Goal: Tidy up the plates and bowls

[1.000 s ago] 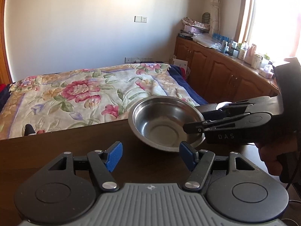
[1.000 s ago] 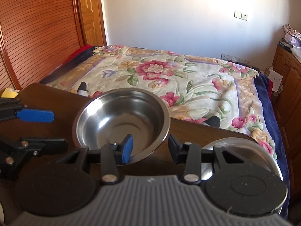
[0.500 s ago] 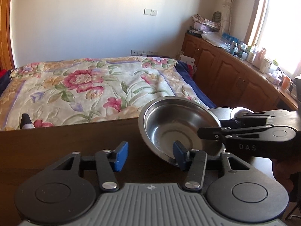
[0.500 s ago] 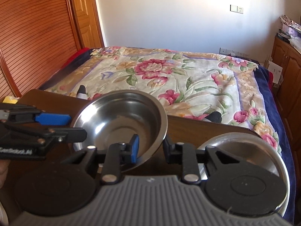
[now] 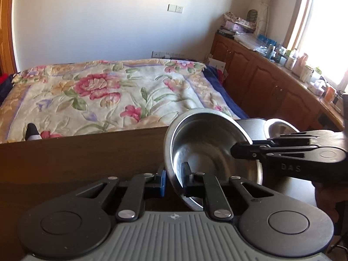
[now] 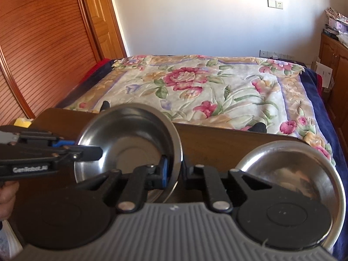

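We see both our left gripper and right gripper clamped on the steel bowl's opposite rims above the table.

You've got two readable marks. "DAS" in pale capitals sits on the side of the right gripper, at 3 o'clock in the left wrist view. "GenRobot.AI" in white sits on the side of the left gripper, at 9 o'clock in the right wrist view. Nothing else is legible.
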Demonstrator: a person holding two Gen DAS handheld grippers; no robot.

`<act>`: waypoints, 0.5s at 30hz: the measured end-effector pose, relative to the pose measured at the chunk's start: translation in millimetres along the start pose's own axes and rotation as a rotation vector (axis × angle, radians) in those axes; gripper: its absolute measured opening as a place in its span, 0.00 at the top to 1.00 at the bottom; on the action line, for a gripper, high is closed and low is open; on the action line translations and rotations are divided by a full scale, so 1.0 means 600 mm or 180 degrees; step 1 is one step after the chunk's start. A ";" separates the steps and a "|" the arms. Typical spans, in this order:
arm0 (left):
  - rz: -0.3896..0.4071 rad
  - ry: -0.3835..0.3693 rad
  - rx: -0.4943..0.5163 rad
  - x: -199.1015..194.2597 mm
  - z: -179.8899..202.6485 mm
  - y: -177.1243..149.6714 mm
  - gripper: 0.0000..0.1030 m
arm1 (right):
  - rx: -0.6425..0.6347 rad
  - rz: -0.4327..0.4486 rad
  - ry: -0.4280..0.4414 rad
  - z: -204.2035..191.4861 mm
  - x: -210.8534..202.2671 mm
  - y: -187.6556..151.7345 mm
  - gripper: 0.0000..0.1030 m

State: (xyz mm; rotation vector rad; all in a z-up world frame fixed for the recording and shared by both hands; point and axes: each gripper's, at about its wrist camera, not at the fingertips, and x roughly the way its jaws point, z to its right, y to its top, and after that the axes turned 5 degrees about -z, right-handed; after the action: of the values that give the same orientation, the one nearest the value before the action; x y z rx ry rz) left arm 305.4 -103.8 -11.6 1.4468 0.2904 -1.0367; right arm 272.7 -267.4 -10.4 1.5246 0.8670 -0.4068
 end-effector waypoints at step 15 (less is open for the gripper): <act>0.0272 -0.0158 0.0244 -0.109 0.051 -0.016 0.87 | -0.0069 0.0280 -0.0136 -0.026 -0.110 -0.005 0.86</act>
State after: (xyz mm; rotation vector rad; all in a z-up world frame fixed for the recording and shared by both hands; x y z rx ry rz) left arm 249.3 -103.0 34.8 1.4870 0.1532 -1.0221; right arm 224.1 -271.2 36.3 1.5229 0.7661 -0.3635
